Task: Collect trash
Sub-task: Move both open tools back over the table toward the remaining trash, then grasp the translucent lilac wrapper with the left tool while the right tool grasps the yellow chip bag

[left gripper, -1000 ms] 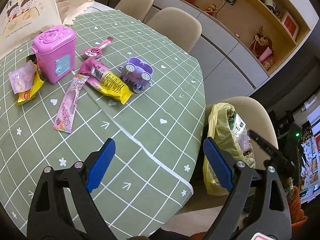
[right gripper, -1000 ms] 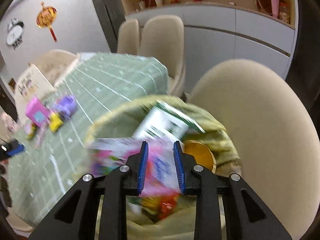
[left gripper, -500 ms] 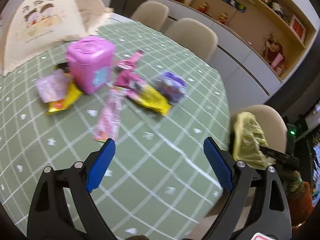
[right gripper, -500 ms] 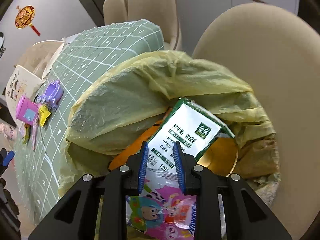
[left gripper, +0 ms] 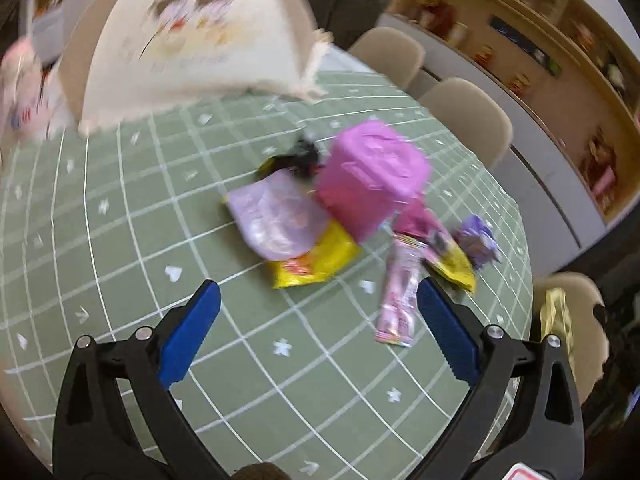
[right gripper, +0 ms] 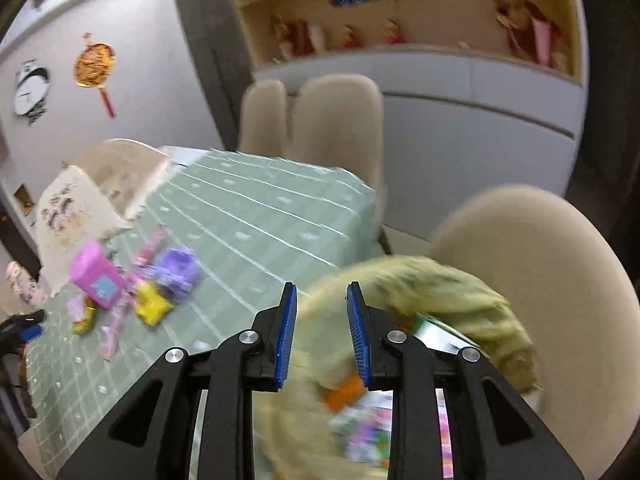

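My right gripper [right gripper: 321,334], jaws part-open and now empty, has dropped its pink wrapper into the yellow bag [right gripper: 436,292], while my left gripper [left gripper: 318,330], jaws just widened, swings toward the tabletop [left gripper: 120,216] wrappers [left gripper: 276,216]

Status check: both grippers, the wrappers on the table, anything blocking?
Left gripper open, fingers just widened, empty, over wrappers. Right gripper part open, empty, above yellow trash bag. Yellow wrapper lies nearest; pink toy bin crowds the pile.
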{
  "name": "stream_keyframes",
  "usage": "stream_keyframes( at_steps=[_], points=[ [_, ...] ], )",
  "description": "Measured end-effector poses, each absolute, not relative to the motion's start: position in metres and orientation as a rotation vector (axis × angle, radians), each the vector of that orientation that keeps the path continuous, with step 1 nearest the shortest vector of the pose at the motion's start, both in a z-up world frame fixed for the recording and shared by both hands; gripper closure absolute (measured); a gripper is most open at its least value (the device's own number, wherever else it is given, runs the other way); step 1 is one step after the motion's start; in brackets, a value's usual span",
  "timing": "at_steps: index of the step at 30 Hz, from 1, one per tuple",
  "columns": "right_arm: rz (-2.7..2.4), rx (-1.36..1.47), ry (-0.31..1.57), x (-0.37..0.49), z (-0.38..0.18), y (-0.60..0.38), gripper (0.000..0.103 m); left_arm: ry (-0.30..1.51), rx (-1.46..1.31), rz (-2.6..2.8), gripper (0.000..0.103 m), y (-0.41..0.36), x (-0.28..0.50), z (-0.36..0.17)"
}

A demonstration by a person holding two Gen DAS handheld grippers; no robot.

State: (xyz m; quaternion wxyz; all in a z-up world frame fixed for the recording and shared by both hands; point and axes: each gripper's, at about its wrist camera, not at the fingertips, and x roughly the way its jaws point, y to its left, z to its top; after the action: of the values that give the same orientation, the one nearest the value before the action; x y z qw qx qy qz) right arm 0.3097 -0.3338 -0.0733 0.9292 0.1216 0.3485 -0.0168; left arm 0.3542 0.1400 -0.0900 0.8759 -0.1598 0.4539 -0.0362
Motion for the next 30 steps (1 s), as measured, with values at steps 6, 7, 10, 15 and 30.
stream_keyframes(
  at_steps=[6,7,10,15,30],
  points=[
    [0.072,0.175,0.765,0.322,-0.075,-0.251,0.077,0.96,-0.445,-0.048,0.016,0.168,0.386,-0.122],
    [0.093,0.161,0.786,0.323,-0.078,-0.236,0.077,0.955,-0.437,-0.045,0.017,0.168,0.392,-0.125],
    [0.129,0.12,0.826,0.321,-0.085,-0.208,0.077,0.953,-0.406,-0.045,0.023,0.169,0.413,-0.135],
    [0.152,0.037,0.884,0.315,-0.1,-0.182,0.077,0.988,-0.421,-0.014,0.047,0.175,0.437,-0.149],
    [0.373,0.053,0.965,0.339,-0.12,-0.142,0.077,0.984,-0.38,-0.23,0.097,0.157,0.347,-0.121]
  ],
)
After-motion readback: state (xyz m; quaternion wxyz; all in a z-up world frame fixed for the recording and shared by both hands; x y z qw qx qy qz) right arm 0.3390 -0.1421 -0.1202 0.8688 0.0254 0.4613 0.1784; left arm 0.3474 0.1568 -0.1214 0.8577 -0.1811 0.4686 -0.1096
